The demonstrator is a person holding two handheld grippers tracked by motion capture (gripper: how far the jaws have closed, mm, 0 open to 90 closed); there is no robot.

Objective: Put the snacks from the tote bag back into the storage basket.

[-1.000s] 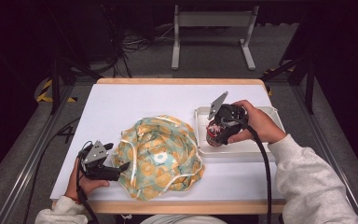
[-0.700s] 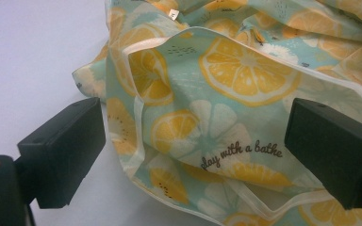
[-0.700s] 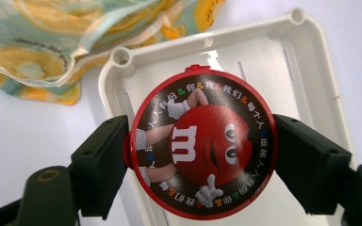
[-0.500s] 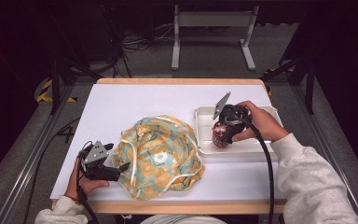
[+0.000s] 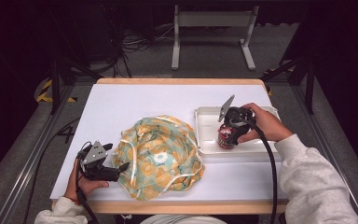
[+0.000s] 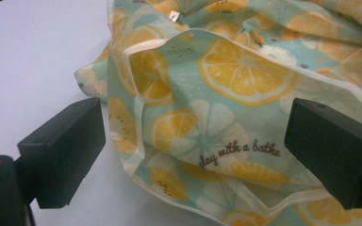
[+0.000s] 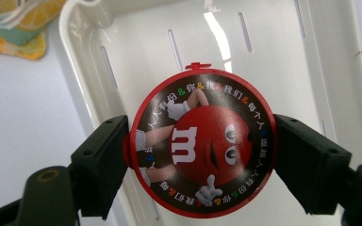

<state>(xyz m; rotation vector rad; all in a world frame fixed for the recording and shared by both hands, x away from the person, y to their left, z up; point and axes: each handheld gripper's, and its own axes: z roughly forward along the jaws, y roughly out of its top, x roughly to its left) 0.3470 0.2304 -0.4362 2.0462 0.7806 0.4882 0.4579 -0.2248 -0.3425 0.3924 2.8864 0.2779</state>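
Note:
A crumpled cloth bag (image 5: 161, 156) with a lemon print on pale green and white straps lies on the white table, near its front edge. My left gripper (image 5: 121, 169) rests at the bag's left edge. In the left gripper view it (image 6: 195, 146) is open, with the bag's fabric (image 6: 226, 94) lying between the jaws. A red round candy can (image 5: 223, 140) is over the near-left part of a white tray (image 5: 205, 116), and my right gripper (image 5: 229, 131) is shut on it. The right gripper view looks down on the can's lid (image 7: 193, 146), clamped between both jaws of that gripper (image 7: 200, 157).
The slotted white tray (image 7: 264, 47) stands at the table's right side. The white table top (image 5: 135, 100) is bare behind the bag. A corner of the bag (image 7: 14, 28) lies just left of the tray. A metal stand (image 5: 212, 28) sits on the floor beyond the table.
My right gripper has shifted slightly right and lower over the tray with the can in it. The left gripper and the bag have not moved.

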